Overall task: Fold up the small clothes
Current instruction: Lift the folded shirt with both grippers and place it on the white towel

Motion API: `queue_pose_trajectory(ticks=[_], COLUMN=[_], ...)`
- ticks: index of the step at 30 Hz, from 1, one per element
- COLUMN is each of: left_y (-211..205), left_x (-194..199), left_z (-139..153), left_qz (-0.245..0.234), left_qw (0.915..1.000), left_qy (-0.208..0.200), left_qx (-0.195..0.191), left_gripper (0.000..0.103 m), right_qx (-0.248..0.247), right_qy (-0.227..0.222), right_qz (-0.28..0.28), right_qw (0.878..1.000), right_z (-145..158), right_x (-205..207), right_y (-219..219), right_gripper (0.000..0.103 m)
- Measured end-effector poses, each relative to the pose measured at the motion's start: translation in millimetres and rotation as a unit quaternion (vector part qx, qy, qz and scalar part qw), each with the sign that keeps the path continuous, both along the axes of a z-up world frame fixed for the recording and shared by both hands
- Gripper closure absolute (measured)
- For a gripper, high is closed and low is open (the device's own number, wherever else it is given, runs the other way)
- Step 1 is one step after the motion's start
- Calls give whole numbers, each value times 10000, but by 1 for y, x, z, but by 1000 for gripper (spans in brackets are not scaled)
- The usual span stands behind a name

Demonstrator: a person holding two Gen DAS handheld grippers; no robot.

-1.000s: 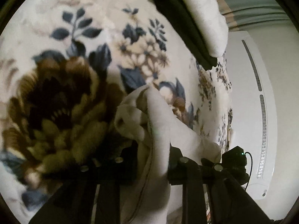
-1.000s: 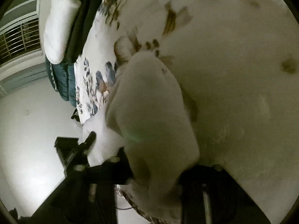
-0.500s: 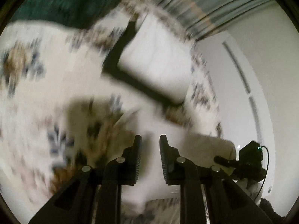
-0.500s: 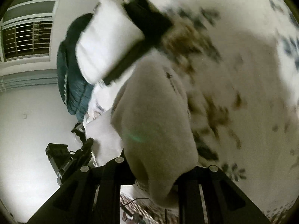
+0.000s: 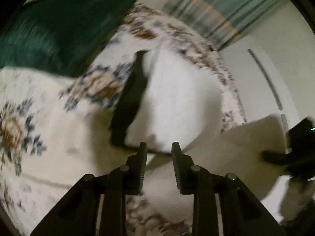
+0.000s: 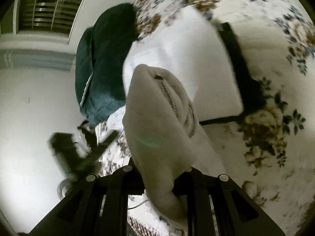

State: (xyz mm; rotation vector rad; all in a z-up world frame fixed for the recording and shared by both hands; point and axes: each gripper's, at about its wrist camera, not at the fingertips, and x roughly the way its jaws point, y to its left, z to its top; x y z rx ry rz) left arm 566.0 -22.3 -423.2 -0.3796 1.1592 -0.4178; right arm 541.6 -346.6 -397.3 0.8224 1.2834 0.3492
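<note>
cream garment (image 6: 157,129), floral blanket (image 6: 275,118), teal pillow (image 6: 98,68)

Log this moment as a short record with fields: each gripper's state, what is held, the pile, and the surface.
left gripper: open, holding nothing
right gripper: shut on cream garment
cream garment: bunched, seam showing, hangs above the bed in front of the folded pile
folded pile: white folded cloth lying on top of black folded cloth
surface: floral blanket
nearby: dark green bedding at the blanket's edge
image quality: motion-blurred in both views
</note>
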Motion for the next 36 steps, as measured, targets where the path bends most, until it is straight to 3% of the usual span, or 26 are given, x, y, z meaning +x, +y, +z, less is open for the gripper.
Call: queue_pose_trajectory(ticks=[1, 3, 6, 11, 14, 18, 23, 26, 29, 33, 35, 36], left_y=[10, 32, 62, 87, 85, 65, 25, 1, -20, -37, -43, -46], left_x=[-6, -18, -27, -18, 0, 35, 79, 107, 128, 135, 135, 134], left_z=[-3, -4, 6, 45, 63, 57, 31, 14, 2, 0, 2, 2], left_qz=[148, 504, 1015, 1527, 1625, 1475, 980, 700, 527, 375, 362, 340], left_qw=[9998, 9984, 9939, 9835, 9767, 9793, 9871, 9903, 9905, 9883, 9865, 9861], left_qy=[26, 35, -109, -750, -1178, -1220, -1068, -904, -801, -855, -874, -866], left_qx=[97, 241, 424, 622, 754, 659, 675, 786, 983, 1208, 1338, 1374], left_gripper=[72, 38, 14, 5, 4, 4, 4, 4, 4, 4, 4, 4], right_qx=[-44, -94, -155, 52, -47, -31, -198, -112, -58, 35, -196, -380], right_qy=[-42, -127, -396, -956, -1217, -1085, -310, 1, 5, -113, 29, 97], right_qz=[171, 478, 959, 1183, 905, 233, -664, -955, -1086, -1315, -1263, -1237], right_qw=[9998, 9987, 9945, 9884, 9884, 9938, 9971, 9954, 9941, 9912, 9918, 9915], right_z=[10, 32, 78, 146, 157, 115, -3, -52, -75, -80, -83, -81], right_x=[2, 9, 22, 65, 92, 126, 141, 137, 137, 136, 135, 133], right_y=[11, 33, 68, 100, 89, 42, -35, -64, -83, -102, -99, -96], right_gripper=[85, 85, 85, 86, 86, 86, 86, 86, 86, 85, 75, 62])
